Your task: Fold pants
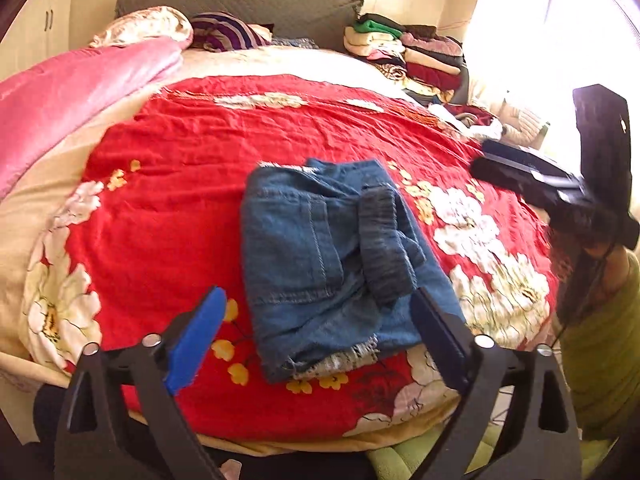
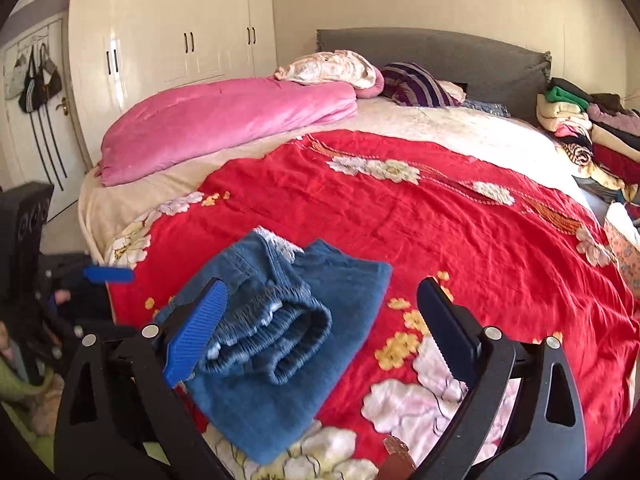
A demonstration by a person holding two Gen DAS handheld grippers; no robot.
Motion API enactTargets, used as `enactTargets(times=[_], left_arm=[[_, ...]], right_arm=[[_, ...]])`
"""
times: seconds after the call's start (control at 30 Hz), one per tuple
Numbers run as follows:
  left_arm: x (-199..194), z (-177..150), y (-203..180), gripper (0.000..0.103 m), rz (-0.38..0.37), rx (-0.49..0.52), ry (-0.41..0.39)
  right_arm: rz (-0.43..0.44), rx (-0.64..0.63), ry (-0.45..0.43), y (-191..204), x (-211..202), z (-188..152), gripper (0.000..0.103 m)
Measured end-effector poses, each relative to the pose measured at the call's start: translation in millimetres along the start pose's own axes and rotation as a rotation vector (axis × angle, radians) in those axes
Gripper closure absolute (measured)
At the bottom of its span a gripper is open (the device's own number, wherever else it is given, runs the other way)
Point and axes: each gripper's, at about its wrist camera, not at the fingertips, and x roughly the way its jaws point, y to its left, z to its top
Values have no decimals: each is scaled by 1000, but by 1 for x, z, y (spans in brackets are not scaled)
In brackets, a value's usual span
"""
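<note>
The blue denim pants [image 1: 312, 264] lie folded into a compact bundle on the red flowered bedspread [image 1: 180, 152], near the bed's front edge, with the elastic waistband rolled on top. My left gripper [image 1: 318, 294] hovers just above their near end, open, with nothing between the pads. My right gripper [image 2: 323, 284] is open too. It hangs over the right part of the pants [image 2: 280, 400] and touches nothing. In the left wrist view the right gripper [image 1: 479, 156] shows side-on at the right. A blue pad [image 2: 108, 274] of the left gripper shows at the left edge.
A pink quilt [image 2: 224, 124] lies rolled along the bed's left side. Pillows [image 2: 332, 66] rest against the grey headboard [image 2: 440, 52]. A pile of folded clothes [image 2: 588, 128] sits at the far right corner. White wardrobes [image 2: 168, 36] stand behind. A green sleeve [image 1: 604, 344] is at the right.
</note>
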Motion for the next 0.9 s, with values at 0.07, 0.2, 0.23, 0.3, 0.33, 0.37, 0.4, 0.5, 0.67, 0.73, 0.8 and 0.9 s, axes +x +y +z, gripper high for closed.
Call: enactTargets(times=[0.07, 0.2, 0.23, 0.3, 0.33, 0.37, 0.4, 0.5, 0.67, 0.73, 0.8, 0.9], left_arm=[[3, 3, 3, 9, 12, -8, -4], [18, 9, 15, 9, 40, -44, 8], [23, 11, 19, 9, 49, -54, 17], [32, 14, 26, 9, 61, -73, 30], [36, 16, 28, 9, 60, -80, 33], [40, 18, 31, 9, 60, -88, 38], [44, 19, 33, 9, 63, -92, 45], [58, 23, 38, 9, 54, -105, 67], [83, 29, 42, 9, 31, -115, 96], [91, 31, 42, 9, 23, -116, 101], [98, 32, 41, 9, 18, -114, 110], [105, 32, 37, 9, 14, -93, 117]], right_arm=[[-5, 15, 8, -4, 0, -5, 13], [-2, 79, 54, -15, 14, -17, 13], [7, 94, 69, -17, 18, -20, 13], [14, 123, 105, -21, 29, -26, 13], [22, 140, 124, -22, 35, -30, 13], [29, 152, 138, -23, 39, -33, 13], [31, 163, 150, -24, 43, -35, 13], [50, 188, 187, -25, 57, -42, 16], [103, 246, 265, -29, 83, -53, 34], [124, 276, 284, -32, 91, -58, 34], [140, 288, 283, -32, 95, -59, 34], [174, 290, 276, -30, 99, -57, 34]])
